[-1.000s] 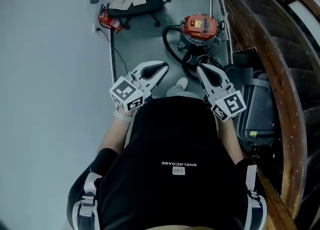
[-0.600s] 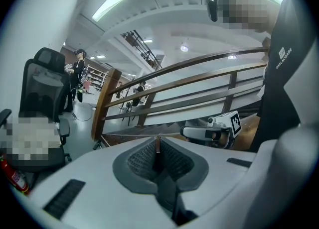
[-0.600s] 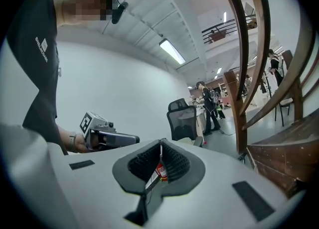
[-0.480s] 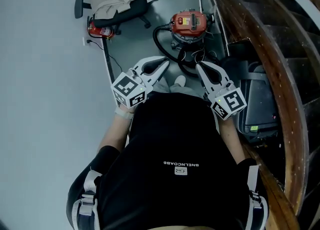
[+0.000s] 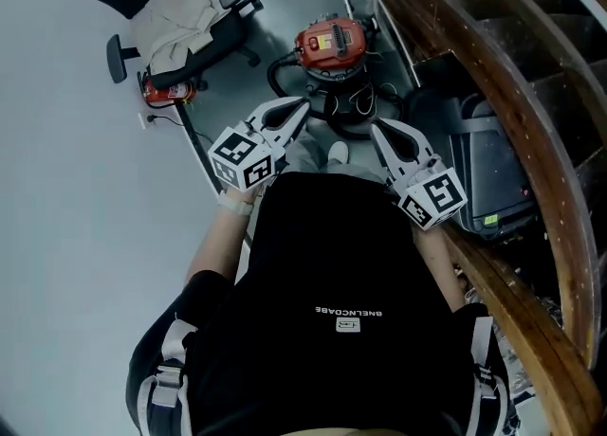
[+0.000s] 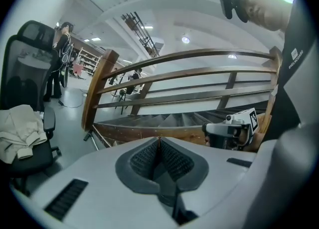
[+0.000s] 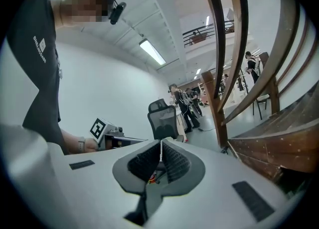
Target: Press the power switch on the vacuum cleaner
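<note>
The vacuum cleaner [image 5: 329,43] stands on the grey floor ahead of me, with a red top, a yellow label and a black drum; a black hose loops round it. My left gripper [image 5: 302,106] is held in the air just short of the drum's left side, jaws shut and empty. My right gripper [image 5: 377,131] hangs a little further back on the right, also shut on nothing. The left gripper view shows shut pads [image 6: 149,159] against the staircase. In the right gripper view a sliver of red shows low between the pads [image 7: 172,162].
An office chair [image 5: 180,27] draped with beige cloth and a red fire extinguisher [image 5: 163,93] stand left of the vacuum. A curved wooden banister [image 5: 503,112] and a dark machine [image 5: 488,164] close off the right. A cable [image 5: 194,136] runs along the floor. People stand far off.
The vacuum cleaner, chair and extinguisher have slid left and nearer to both grippers as the person walked forward. Both grippers stayed shut.
</note>
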`<action>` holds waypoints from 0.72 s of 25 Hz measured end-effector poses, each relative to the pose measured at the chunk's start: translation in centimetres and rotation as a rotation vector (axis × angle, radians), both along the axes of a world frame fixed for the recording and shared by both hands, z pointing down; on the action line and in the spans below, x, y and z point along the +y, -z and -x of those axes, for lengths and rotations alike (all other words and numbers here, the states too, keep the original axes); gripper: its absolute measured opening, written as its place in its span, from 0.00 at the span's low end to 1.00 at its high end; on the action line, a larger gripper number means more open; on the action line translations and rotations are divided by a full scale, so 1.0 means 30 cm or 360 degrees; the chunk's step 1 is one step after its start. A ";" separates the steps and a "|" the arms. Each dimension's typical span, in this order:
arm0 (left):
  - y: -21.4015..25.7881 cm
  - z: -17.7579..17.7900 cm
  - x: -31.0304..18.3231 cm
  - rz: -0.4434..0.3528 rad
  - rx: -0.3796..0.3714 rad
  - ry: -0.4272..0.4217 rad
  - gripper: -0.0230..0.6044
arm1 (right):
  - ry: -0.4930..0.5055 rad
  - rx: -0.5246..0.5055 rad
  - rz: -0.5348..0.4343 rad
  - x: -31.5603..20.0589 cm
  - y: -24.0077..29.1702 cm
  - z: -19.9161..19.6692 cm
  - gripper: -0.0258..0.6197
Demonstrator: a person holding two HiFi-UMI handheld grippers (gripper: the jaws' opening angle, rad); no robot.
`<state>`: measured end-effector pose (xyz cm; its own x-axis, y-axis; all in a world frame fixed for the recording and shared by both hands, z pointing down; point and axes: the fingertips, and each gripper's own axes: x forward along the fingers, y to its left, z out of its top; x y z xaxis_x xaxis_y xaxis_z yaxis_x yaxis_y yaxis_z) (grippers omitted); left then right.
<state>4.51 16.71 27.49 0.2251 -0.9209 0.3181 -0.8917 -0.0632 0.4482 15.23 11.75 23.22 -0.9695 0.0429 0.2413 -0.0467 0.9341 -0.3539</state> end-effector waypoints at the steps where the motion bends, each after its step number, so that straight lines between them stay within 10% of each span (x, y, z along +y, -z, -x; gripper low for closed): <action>1: -0.014 0.023 -0.021 0.0009 0.0006 -0.0018 0.06 | -0.0027 0.0011 -0.0001 -0.011 -0.001 0.009 0.09; 18: -0.405 0.285 -0.312 0.0309 0.0030 -0.0383 0.06 | -0.0503 0.0239 0.0082 -0.140 -0.092 0.152 0.09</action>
<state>-4.03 7.36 39.63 0.4370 -0.7628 0.4766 -0.8529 -0.1833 0.4888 10.68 7.54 25.96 -0.8907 -0.2376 0.3877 -0.3856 0.8464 -0.3673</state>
